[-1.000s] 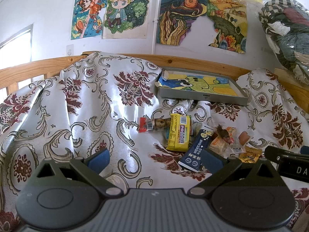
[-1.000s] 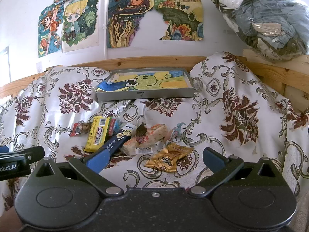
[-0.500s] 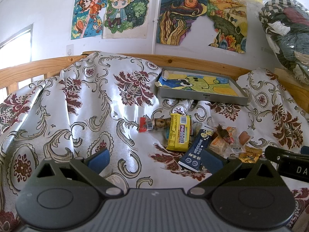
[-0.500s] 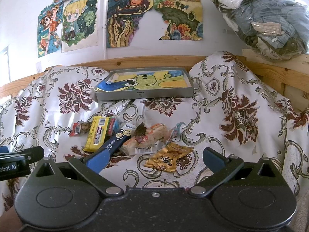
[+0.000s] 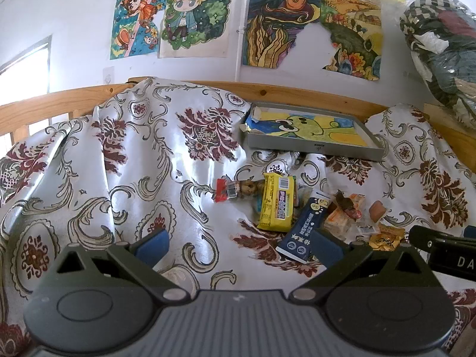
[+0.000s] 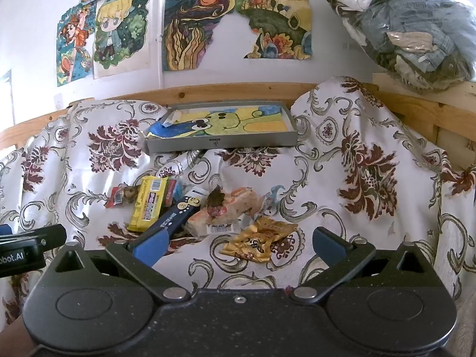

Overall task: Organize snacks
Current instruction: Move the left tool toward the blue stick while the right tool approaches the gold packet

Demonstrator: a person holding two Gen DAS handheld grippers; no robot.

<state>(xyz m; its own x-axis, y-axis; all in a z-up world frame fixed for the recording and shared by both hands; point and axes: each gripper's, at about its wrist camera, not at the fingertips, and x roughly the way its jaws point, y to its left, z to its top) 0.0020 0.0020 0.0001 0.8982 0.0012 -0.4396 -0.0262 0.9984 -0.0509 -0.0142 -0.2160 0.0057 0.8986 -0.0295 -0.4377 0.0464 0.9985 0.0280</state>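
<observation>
Right wrist view: the right gripper [image 6: 238,245] hangs with fingers spread and empty above a crinkled gold foil snack packet [image 6: 259,236]; the left gripper [image 5: 238,245] is likewise spread. Loose snacks lie heaped on the floral bedsheet [image 6: 342,178], near the shallow grey tray [image 6: 221,143]. Slippery foil could skid from a shallow pinch. Nothing has shifted since earlier.

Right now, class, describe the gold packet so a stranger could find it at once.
Start at the grey tray on the floral cloth, then drop to the snack pile. The gold packet lies nearest the right gripper, crinkled and shiny, unlike the flat navy stick pack.
</observation>
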